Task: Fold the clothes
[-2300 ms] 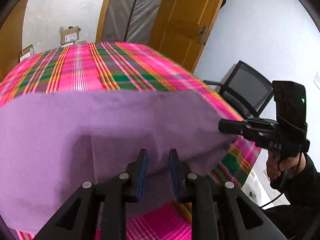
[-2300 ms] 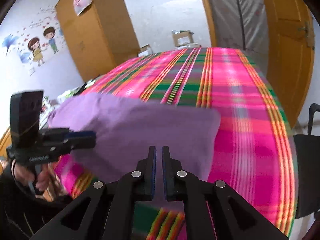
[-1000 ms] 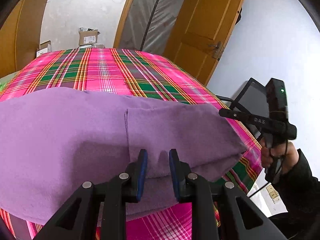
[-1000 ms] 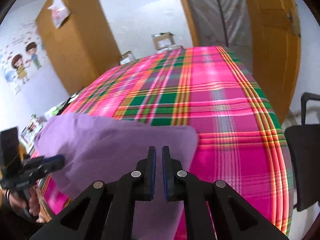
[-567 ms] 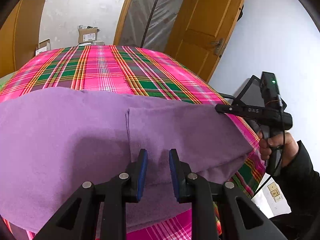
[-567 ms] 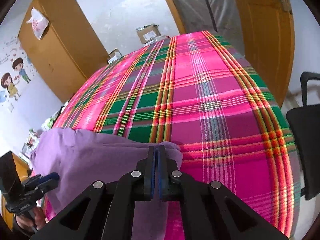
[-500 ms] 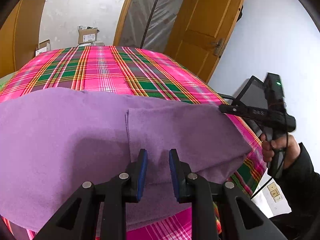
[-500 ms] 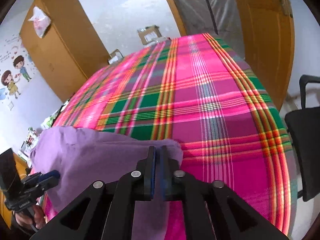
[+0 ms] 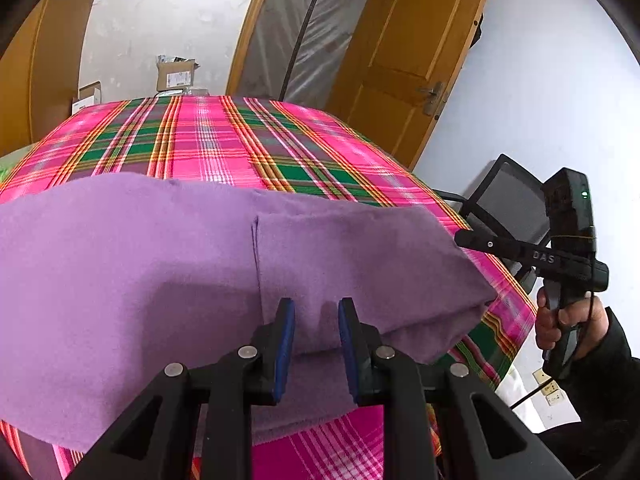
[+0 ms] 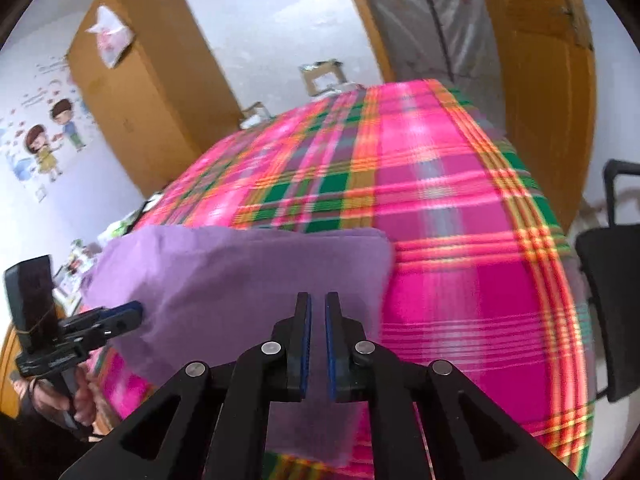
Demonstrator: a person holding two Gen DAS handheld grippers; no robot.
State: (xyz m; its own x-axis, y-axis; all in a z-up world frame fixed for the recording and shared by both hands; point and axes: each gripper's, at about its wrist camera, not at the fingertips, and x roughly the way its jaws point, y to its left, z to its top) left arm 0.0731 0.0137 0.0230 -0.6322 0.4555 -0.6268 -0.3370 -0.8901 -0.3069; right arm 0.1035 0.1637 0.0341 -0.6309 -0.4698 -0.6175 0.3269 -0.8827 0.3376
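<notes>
Nearest us, the left gripper (image 9: 316, 334) has its fingers (image 9: 285, 334) spread over a fold of the purple cloth (image 9: 160, 272); the cloth shows between them but we cannot tell if they touch it. The right gripper (image 10: 316, 338) has its fingers (image 10: 303, 340) a narrow gap apart above the cloth (image 10: 248, 272), gripping nothing. In the left view the right gripper (image 9: 472, 240) sits at the cloth's right edge, held by a hand (image 9: 568, 320) in a dark sleeve (image 9: 608, 364).

The cloth lies folded on the near part of the worktop, over a pink plaid cover (image 9: 224, 140), with a seam line down its middle. The far half of the cover is bare. Right of the worktop, a black chair (image 9: 508, 204). Farther back, cardboard boxes (image 9: 176, 74), a wooden door (image 9: 416, 52), a wardrobe (image 10: 148, 80).
</notes>
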